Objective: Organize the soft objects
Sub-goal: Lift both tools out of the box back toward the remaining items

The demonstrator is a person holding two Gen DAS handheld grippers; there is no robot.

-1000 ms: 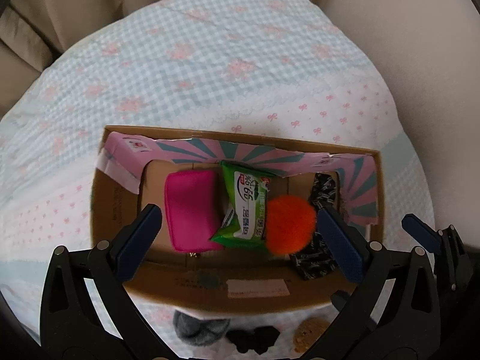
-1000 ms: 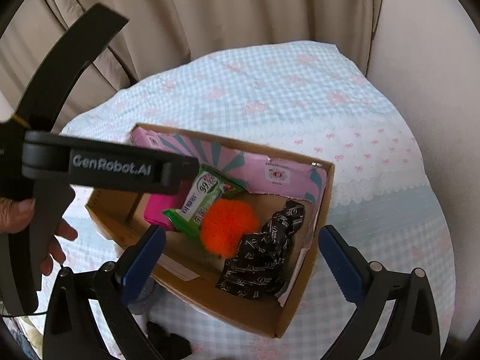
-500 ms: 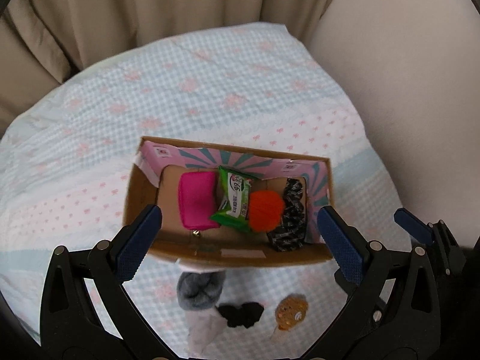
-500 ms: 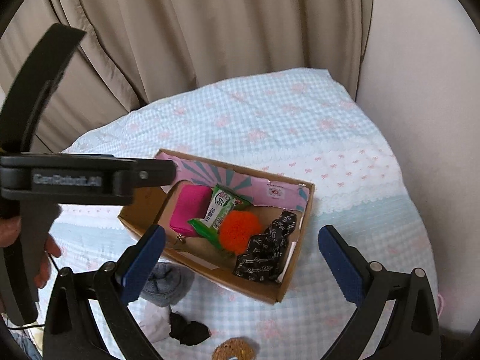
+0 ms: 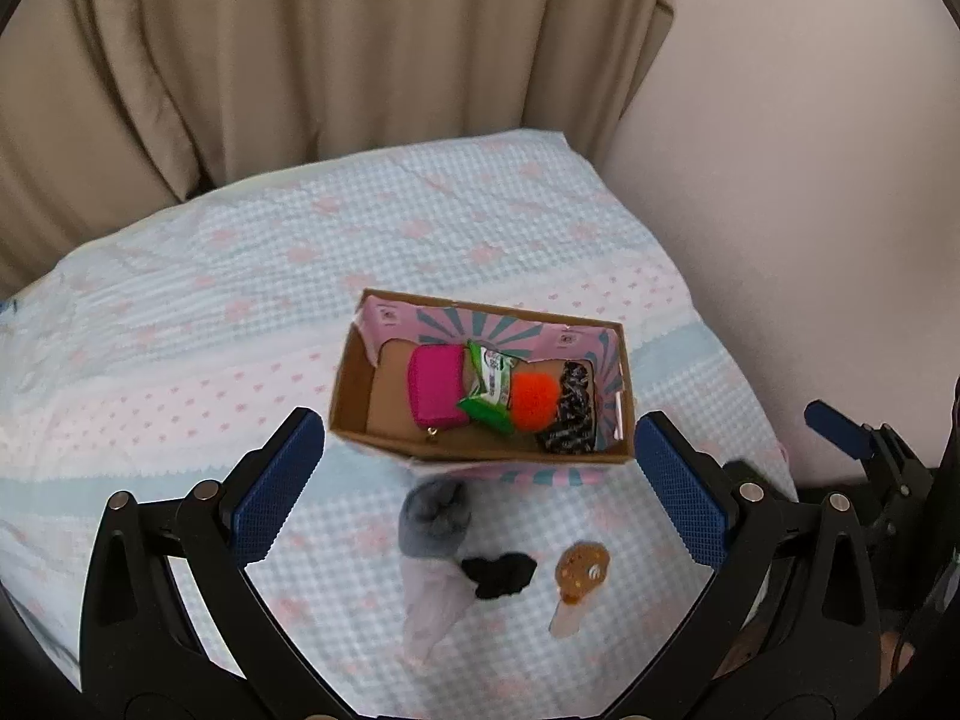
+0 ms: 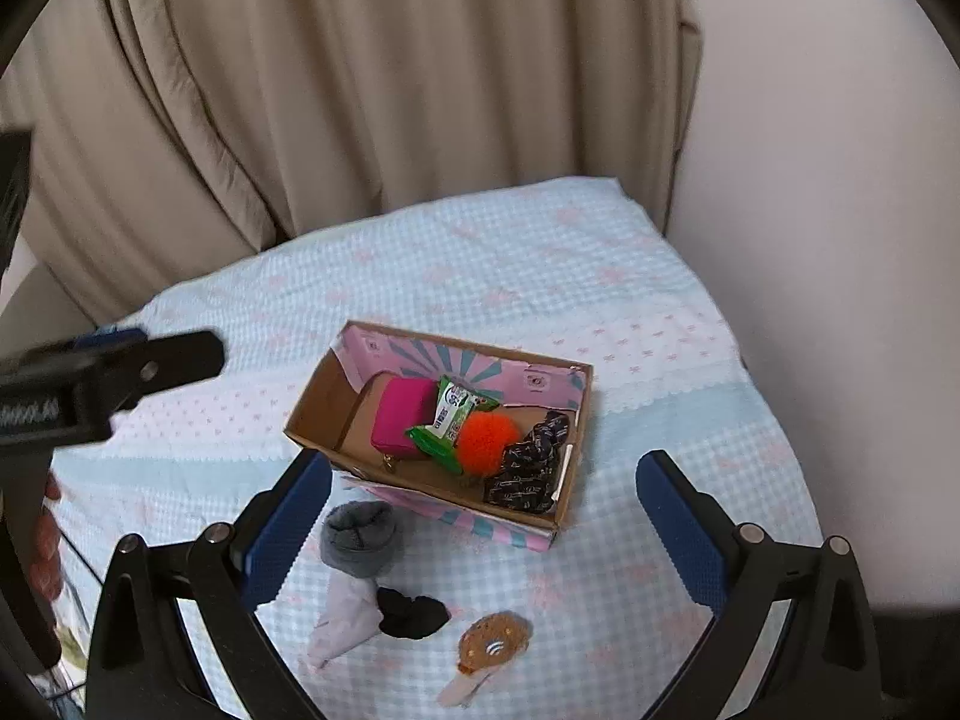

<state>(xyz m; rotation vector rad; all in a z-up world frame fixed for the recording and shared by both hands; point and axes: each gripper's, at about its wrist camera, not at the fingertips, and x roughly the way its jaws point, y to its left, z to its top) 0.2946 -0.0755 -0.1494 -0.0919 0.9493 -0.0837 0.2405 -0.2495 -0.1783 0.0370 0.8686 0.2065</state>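
A cardboard box (image 5: 351, 384) (image 6: 312, 405) sits on the bed. It holds a pink pouch (image 5: 435, 384) (image 6: 402, 417), a green packet (image 5: 489, 381) (image 6: 453, 414), an orange pompom (image 5: 534, 399) (image 6: 486, 441) and a dark patterned cloth (image 5: 570, 414) (image 6: 531, 468). In front of the box lie a grey sock (image 5: 435, 516) (image 6: 360, 537), a black scrunchie (image 5: 498, 576) (image 6: 411, 615), a pale cloth (image 5: 432, 606) (image 6: 345, 624) and a brown cookie-shaped item (image 5: 582, 567) (image 6: 495, 645). My left gripper (image 5: 480, 489) and right gripper (image 6: 483, 531) are open, empty, high above these.
The bed has a light blue and pink checked cover (image 5: 240, 300) (image 6: 660, 420). Beige curtains (image 5: 300, 60) hang behind it and a pale wall (image 5: 780, 180) is on the right. The left gripper's body (image 6: 90, 378) shows at the left of the right wrist view.
Both grippers have pulled up and back from the box. The box now looks smaller, and the sock, scrunchie, pale cloth and cookie item in front of it have come into view.
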